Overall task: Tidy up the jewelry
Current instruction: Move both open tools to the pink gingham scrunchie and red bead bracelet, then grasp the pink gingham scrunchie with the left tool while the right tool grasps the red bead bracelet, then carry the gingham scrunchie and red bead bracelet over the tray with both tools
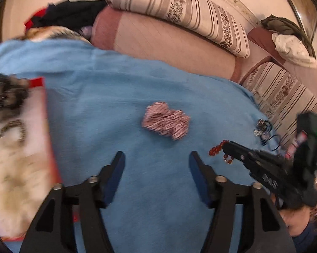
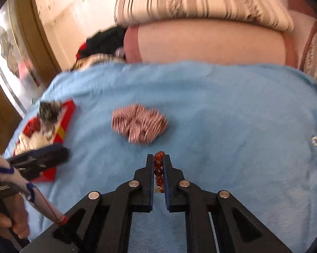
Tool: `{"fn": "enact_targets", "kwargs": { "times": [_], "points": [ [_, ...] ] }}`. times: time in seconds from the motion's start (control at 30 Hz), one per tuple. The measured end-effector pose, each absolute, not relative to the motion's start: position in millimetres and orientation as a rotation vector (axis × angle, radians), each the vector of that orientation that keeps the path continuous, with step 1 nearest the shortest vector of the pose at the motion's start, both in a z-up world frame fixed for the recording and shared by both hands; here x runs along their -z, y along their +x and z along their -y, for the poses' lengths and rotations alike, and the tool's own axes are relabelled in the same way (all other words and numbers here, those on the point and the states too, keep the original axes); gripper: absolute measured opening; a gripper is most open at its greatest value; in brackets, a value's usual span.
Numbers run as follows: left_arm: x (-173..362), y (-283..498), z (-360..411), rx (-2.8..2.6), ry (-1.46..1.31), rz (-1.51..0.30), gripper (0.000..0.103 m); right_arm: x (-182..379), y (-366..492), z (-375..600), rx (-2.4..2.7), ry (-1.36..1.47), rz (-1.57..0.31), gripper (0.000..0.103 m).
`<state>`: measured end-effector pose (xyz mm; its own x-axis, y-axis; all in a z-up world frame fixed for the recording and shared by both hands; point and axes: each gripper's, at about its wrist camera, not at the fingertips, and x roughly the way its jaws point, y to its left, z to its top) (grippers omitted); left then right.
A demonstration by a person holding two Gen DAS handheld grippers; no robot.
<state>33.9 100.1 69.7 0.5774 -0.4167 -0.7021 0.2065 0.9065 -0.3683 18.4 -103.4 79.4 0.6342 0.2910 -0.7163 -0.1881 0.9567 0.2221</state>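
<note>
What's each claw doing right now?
Left claw: open, nothing between its jaws.
Right claw: shut on the string of amber-red round beads.

Quick count of what's on the blue blanket (image 2: 221,109)

One red bead bracelet (image 2: 159,168), one striped scrunchie (image 2: 139,126), one red tray (image 2: 63,126) by the left edge, two grippers.

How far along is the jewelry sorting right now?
Done: dark pieces already lie in the red-edged box. In hand: the right gripper is shut on the amber bead bracelet; the left gripper is open, empty. Left: the tangled jewelry on the blue blanket.
</note>
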Motion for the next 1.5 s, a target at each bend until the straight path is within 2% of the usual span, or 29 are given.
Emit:
{"fn": "enact_targets", "kwargs": {
  "times": [0.17,0.3,0.33,0.37,0.4,0.43,0.93,1.07,1.23,1.5],
  "points": [
    [-61,97,-74,0.329,-0.281,-0.969,0.069,-86,22,128,-0.277,0.251,-0.829,0.008],
    [-27,139,-62,0.27,-0.275,-1.079,0.067,-85,25,145,-0.27,0.333,-0.832,0.008],
    [-20,143,-60,0.266,-0.278,-1.091,0.05,-85,26,147,-0.269,0.338,-0.831,0.008],
    [-17,143,-56,0.245,-0.249,-1.079,0.025,-84,27,149,-0.268,0.34,-0.83,0.008],
    [-18,139,-52,0.234,-0.221,-1.057,0.01,-84,28,151,-0.266,0.348,-0.83,0.008],
    [-19,134,-49,0.242,-0.219,-1.045,0.005,-83,27,154,-0.267,0.356,-0.829,0.008],
    [-106,-62,-63,0.225,-0.057,-0.697,0.007,-96,-3,120,-0.336,0.277,-0.784,0.008],
    [-112,-104,-82,0.159,-0.051,-0.64,0.007,-108,-31,100,-0.356,0.207,-0.738,0.008],
    [-106,-128,-106,0.093,-0.044,-0.604,0.008,-116,-82,75,-0.37,0.1,-0.657,0.008],
    [-97,-132,-120,0.126,-0.085,-0.61,0.008,-101,-122,68,-0.352,0.1,-0.679,0.008]
  ]
}}
